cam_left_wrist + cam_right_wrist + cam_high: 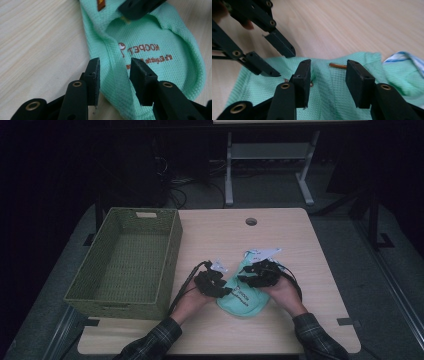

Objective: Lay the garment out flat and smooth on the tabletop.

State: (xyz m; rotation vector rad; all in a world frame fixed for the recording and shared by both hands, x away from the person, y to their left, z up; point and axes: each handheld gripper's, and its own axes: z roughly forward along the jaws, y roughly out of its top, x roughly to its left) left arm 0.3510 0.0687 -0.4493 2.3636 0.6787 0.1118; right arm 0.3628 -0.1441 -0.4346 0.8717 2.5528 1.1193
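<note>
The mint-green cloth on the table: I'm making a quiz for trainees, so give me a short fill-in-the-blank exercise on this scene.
1. The mint-green cloth lies on the wooden ____.
2. The woven basket stands at the table's ____ edge in the high view.
3. The jaws of the left gripper stand ____, with a fold of cloth between them.
4. The lettering on the cloth is ____ in colour.

Missing words: table; left; open; orange-brown

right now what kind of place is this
Probably a lab or workshop set up for recording: a bare wooden table, cables on the dark floor behind it, and a metal stand.
</note>
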